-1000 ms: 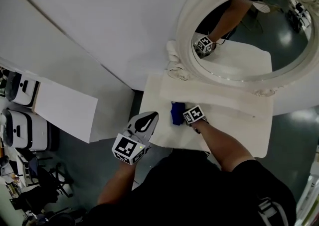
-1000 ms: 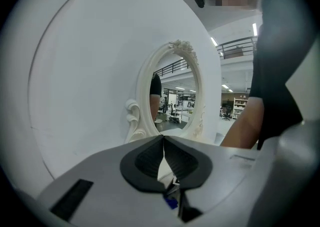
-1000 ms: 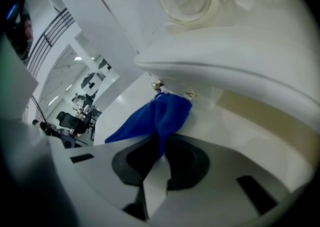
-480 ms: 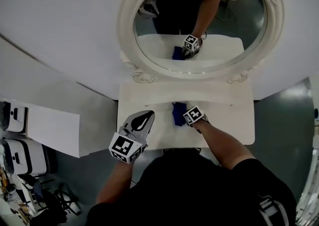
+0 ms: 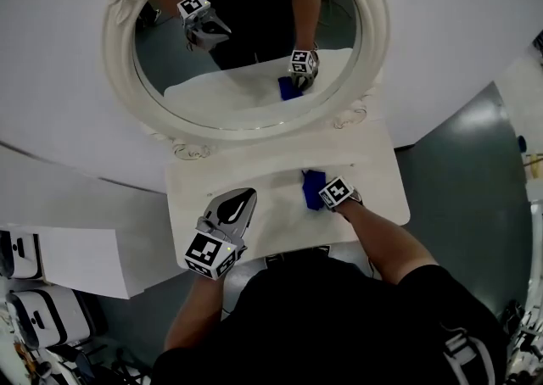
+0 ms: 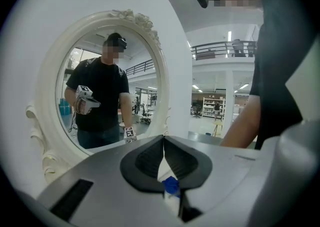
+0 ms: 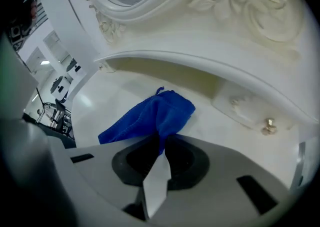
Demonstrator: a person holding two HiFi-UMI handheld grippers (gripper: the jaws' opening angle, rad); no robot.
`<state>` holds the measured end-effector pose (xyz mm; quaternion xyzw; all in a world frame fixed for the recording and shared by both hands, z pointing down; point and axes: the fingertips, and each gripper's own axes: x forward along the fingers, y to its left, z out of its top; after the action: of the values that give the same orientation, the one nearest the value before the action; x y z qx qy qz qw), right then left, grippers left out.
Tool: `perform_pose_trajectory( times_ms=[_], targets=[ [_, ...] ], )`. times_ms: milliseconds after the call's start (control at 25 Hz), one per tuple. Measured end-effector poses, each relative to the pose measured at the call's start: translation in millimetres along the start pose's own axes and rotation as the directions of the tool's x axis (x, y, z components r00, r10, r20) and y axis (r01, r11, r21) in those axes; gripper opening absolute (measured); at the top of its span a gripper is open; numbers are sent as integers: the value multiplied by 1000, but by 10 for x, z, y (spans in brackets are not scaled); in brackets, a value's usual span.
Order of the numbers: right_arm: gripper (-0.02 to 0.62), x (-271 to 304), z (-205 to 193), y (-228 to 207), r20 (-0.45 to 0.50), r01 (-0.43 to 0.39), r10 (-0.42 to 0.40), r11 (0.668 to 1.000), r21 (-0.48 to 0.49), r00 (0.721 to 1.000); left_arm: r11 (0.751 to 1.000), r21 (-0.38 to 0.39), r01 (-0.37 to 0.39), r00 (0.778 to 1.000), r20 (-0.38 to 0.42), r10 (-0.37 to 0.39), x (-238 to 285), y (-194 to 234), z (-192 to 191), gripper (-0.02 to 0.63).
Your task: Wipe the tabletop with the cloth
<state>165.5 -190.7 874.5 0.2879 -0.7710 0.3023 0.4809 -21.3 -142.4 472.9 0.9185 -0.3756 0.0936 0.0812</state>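
A blue cloth (image 5: pixel 313 189) lies bunched on the white tabletop (image 5: pixel 271 205) near its middle right. In the right gripper view the blue cloth (image 7: pixel 152 116) spreads over the white surface, and my right gripper (image 7: pixel 162 140) is shut on its near edge. The right gripper (image 5: pixel 327 198) rests low on the table in the head view. My left gripper (image 5: pixel 240 203) hovers above the table's left part, shut and holding nothing; its jaws (image 6: pixel 164 143) meet in the left gripper view.
An oval mirror in an ornate white frame (image 5: pixel 254 125) stands at the table's back edge and reflects both grippers and the cloth. A raised drawer ledge with a small knob (image 7: pixel 269 126) runs behind the cloth. White cabinets (image 5: pixel 51 265) stand to the left.
The head view has swung so the table and mirror sit further left and more of the mirror shows. The right gripper stays on the cloth; the left gripper stays shut.
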Motion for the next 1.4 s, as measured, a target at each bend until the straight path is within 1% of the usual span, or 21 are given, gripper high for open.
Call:
perform_pose_trajectory(
  times_ms=[240, 440, 600, 800, 960, 1080, 1200, 1320, 1400],
  targets=[
    [31, -355, -482, -679, -12, 92, -92, 992, 83, 996, 997, 14, 80, 997, -7, -80, 398, -299, 73, 12],
    [31, -596, -779, -1168, -18, 166, -165, 982, 89, 986, 993, 25, 119, 993, -17, -118, 620, -462, 114, 12],
    [30, -797, -1055, -1559, -19, 214, -214, 962, 169, 977, 991, 30, 134, 991, -30, -133, 743, -561, 119, 12],
    [29, -971, -1370, -1911, -9, 254, -261, 931, 264, 965, 989, 34, 141, 989, -45, -140, 831, -650, 113, 12],
    [29, -1053, -1514, -2027, -15, 270, -278, 917, 294, 961, 989, 34, 143, 988, -54, -141, 858, -692, 103, 12],
    [28, -1061, -1472, -1990, 13, 242, -258, 923, 299, 966, 989, 32, 143, 988, -59, -141, 870, -710, 92, 12],
    [26, -1073, -1528, -2058, -15, 278, -288, 909, 311, 958, 990, 30, 140, 989, -59, -138, 862, -722, 80, 12],
    [25, -1087, -1500, -2058, -28, 293, -301, 897, 332, 953, 991, 28, 127, 991, -55, -125, 823, -700, 77, 12],
    [25, -1071, -1385, -1926, 0, 263, -278, 907, 328, 961, 993, 25, 115, 992, -48, -114, 767, -666, 82, 12]
  ],
)
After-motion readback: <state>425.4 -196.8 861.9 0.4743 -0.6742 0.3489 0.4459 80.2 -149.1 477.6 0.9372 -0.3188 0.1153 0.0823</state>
